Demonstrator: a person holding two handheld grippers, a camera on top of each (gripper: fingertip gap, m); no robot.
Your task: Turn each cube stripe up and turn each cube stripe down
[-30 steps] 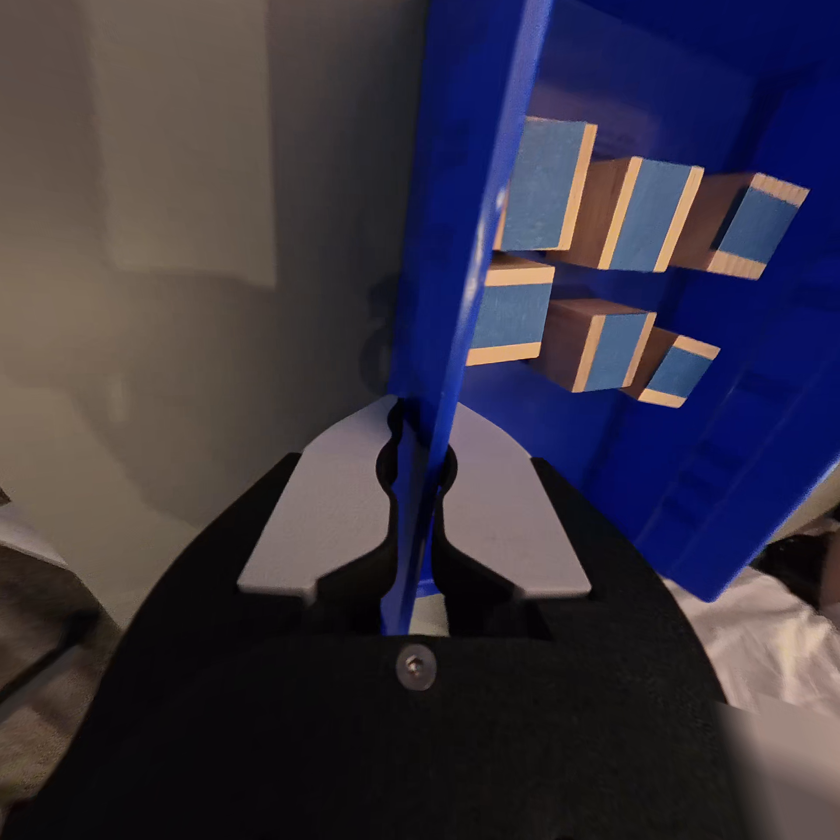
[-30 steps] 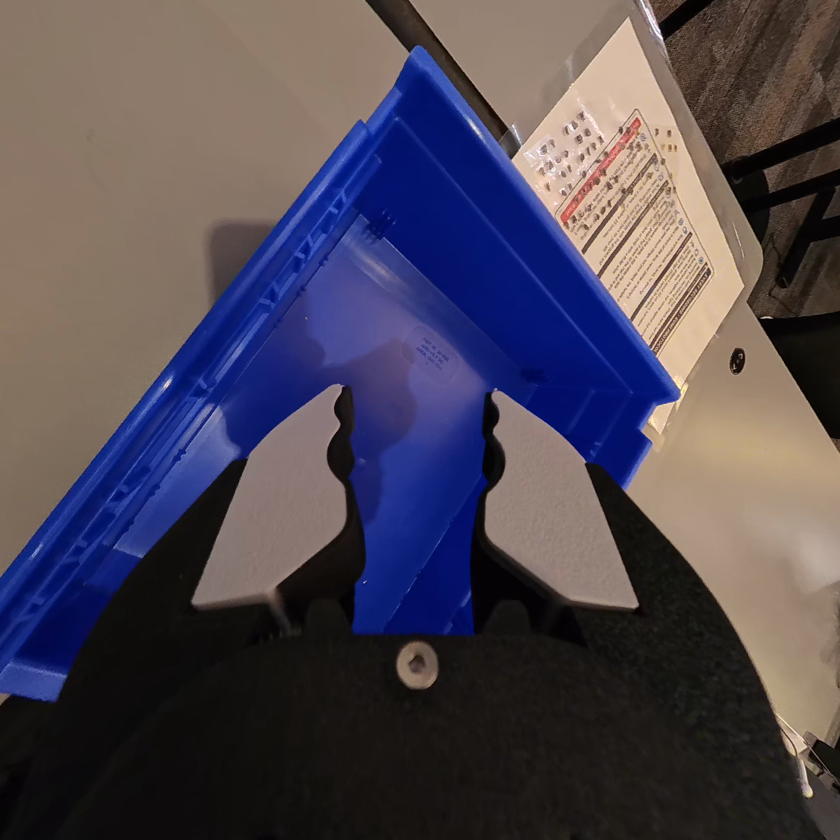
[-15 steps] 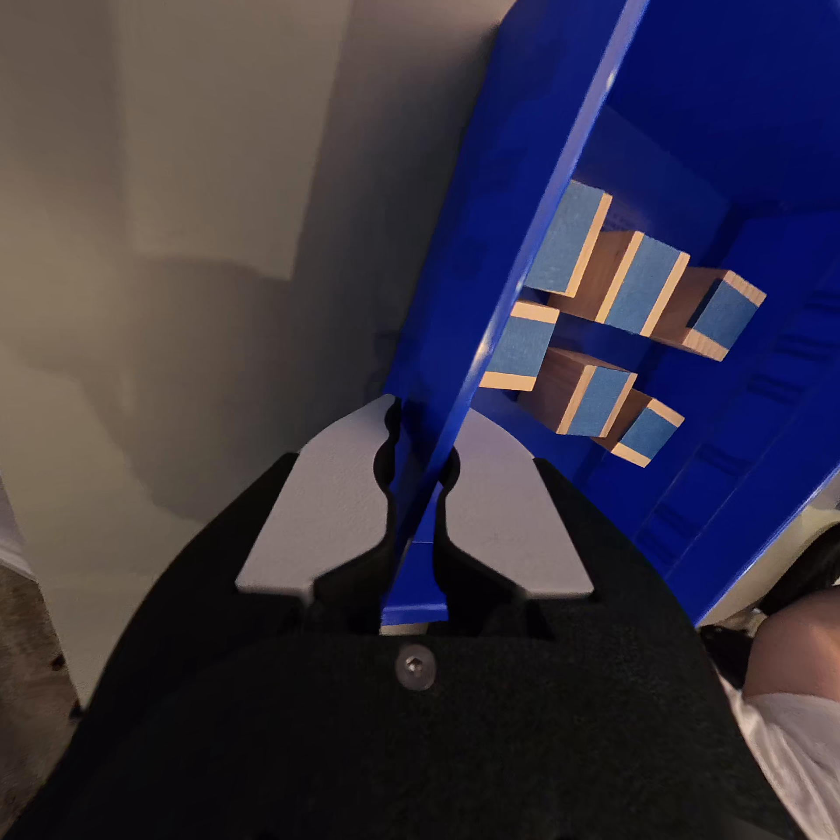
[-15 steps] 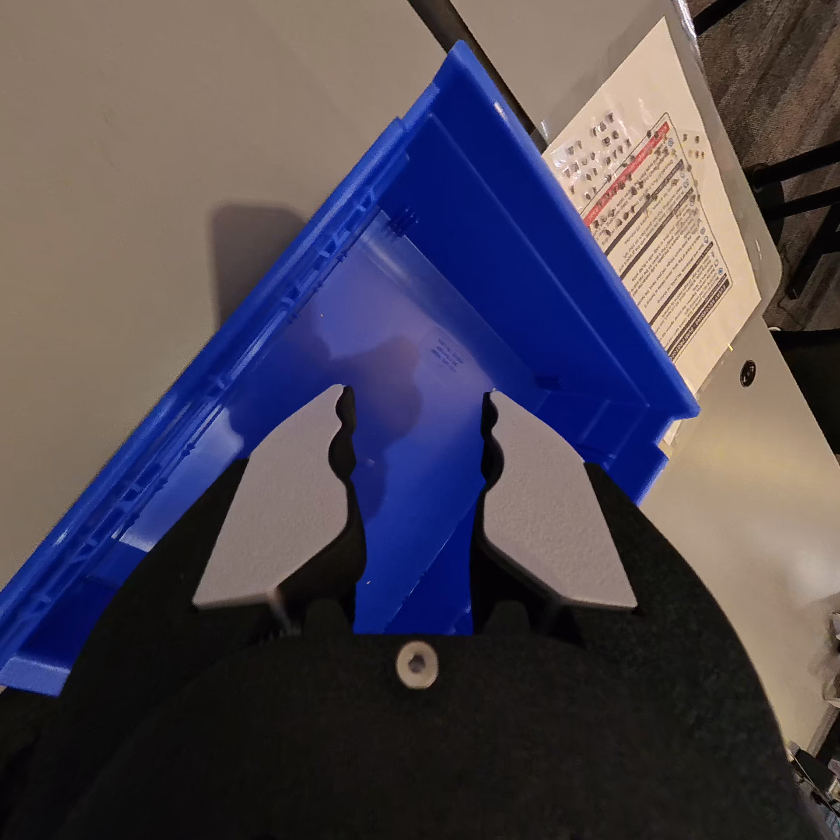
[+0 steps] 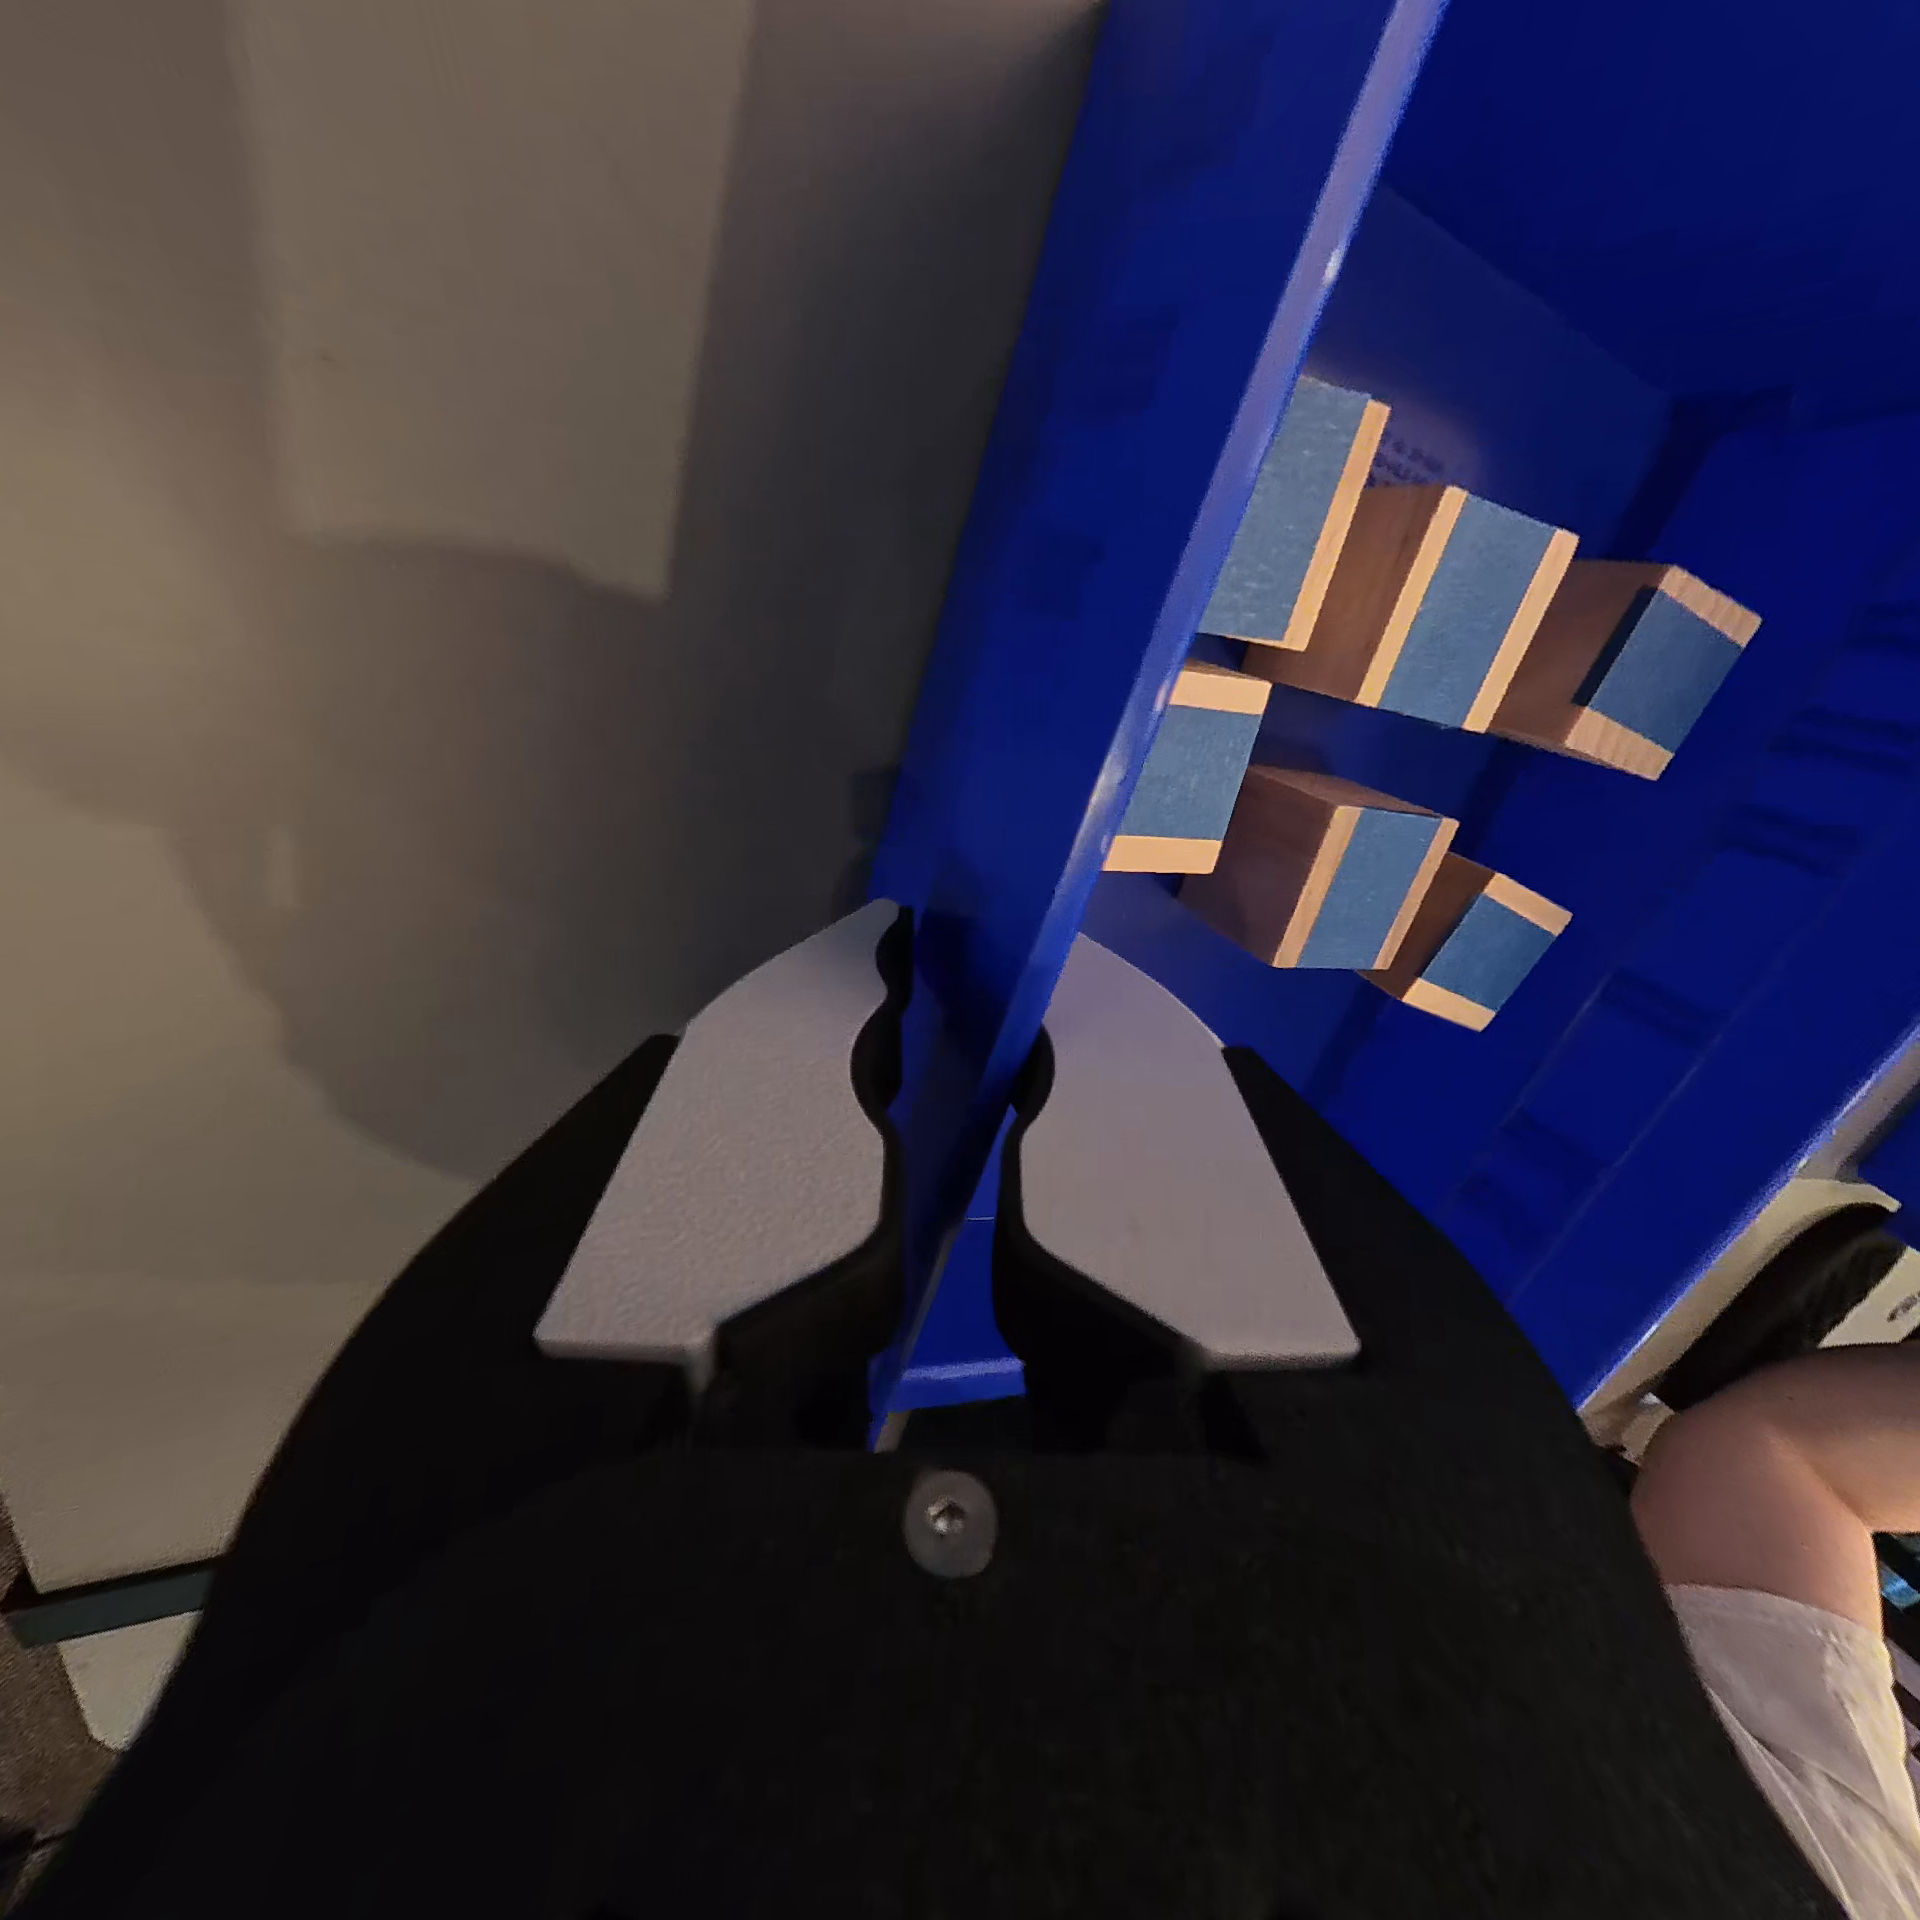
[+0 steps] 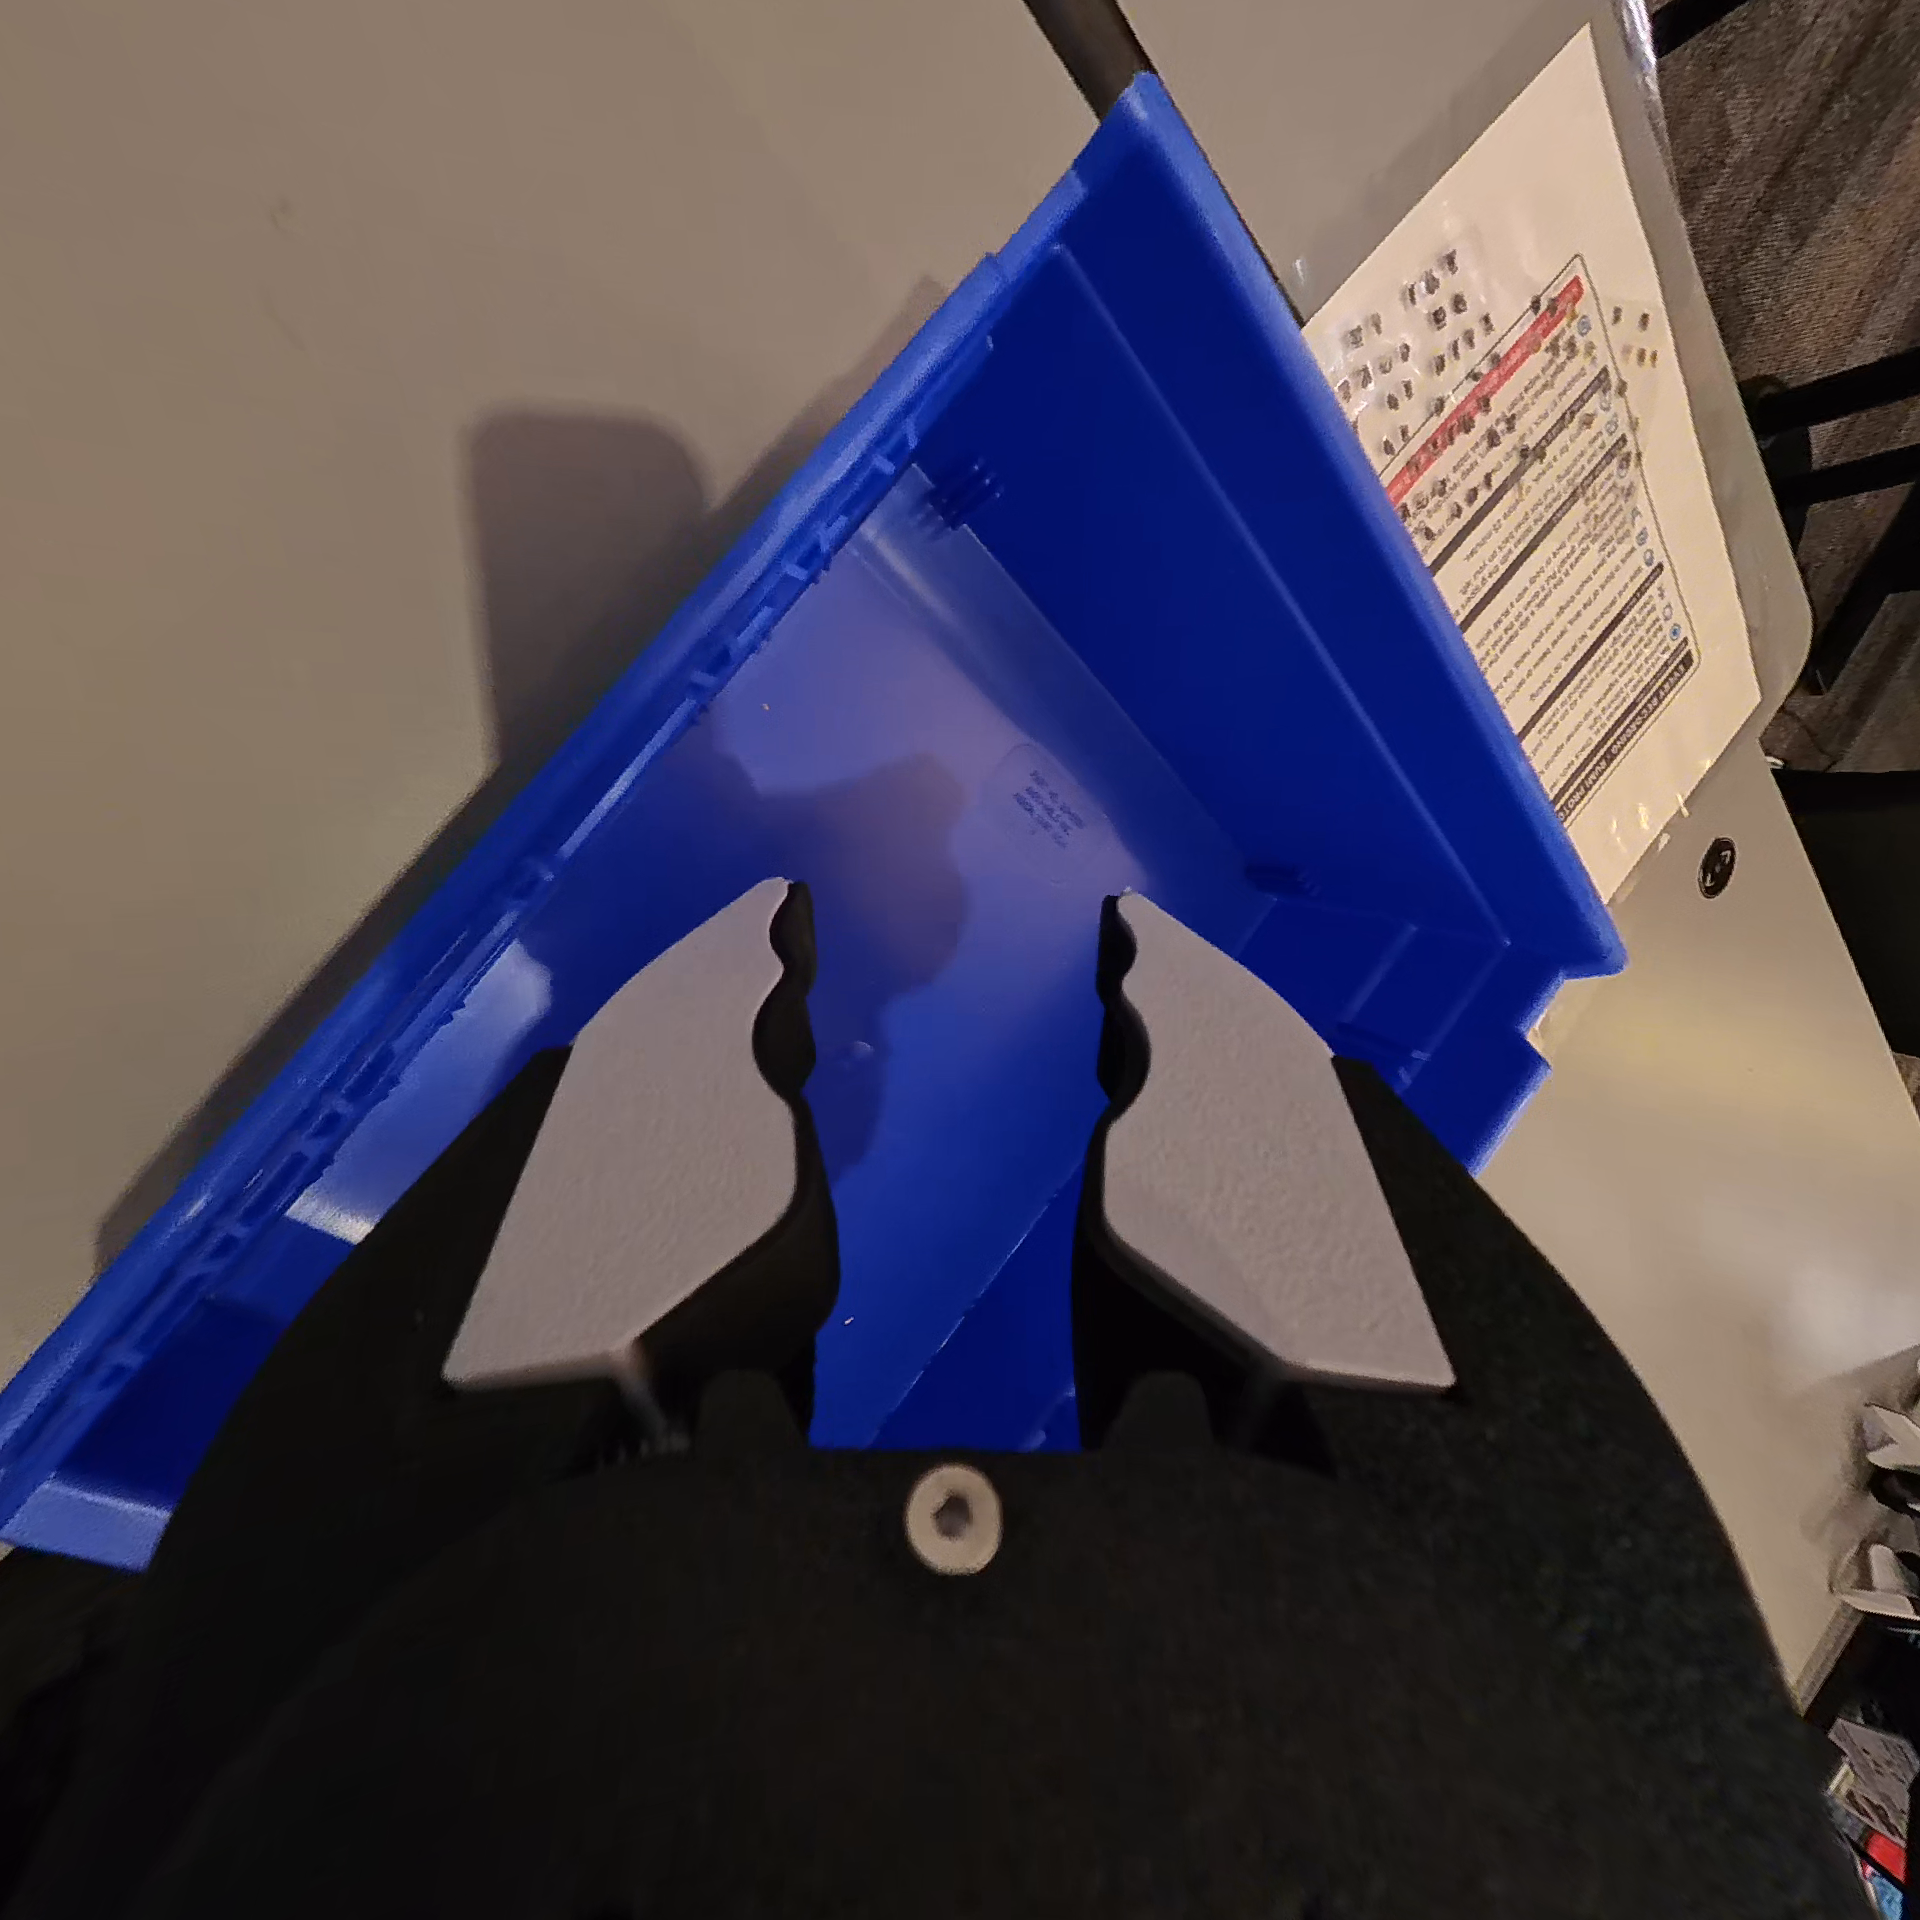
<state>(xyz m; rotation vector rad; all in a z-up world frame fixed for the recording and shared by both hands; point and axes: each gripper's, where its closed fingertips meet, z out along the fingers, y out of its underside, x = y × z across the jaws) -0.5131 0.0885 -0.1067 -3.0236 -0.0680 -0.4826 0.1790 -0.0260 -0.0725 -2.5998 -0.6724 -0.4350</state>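
Observation:
My left gripper (image 5: 977, 997) is shut on the side wall of a blue plastic bin (image 5: 1143, 520), one finger outside and one inside. Inside that bin lie several wooden cubes, each with a blue stripe facing me, in two rows: one row (image 5: 1465, 613) farther along the wall and one row (image 5: 1361, 883) nearer my fingers. My right gripper (image 6: 954, 899) is open and empty, just above the floor of a blue bin (image 6: 1195, 436) that shows no cubes. I cannot tell whether both views show the same bin.
The bins rest on a grey table (image 6: 312, 364). A laminated printed sheet (image 6: 1538, 499) lies beyond the bin's far wall, near the table's right edge and dark carpet. A person's bare limb and white cloth (image 5: 1787, 1475) show at the lower right of the left wrist view.
In the left wrist view the bin wall has tilted to the right and the cubes have shifted right and down, keeping their arrangement. In the right wrist view the bin has drifted slightly right.

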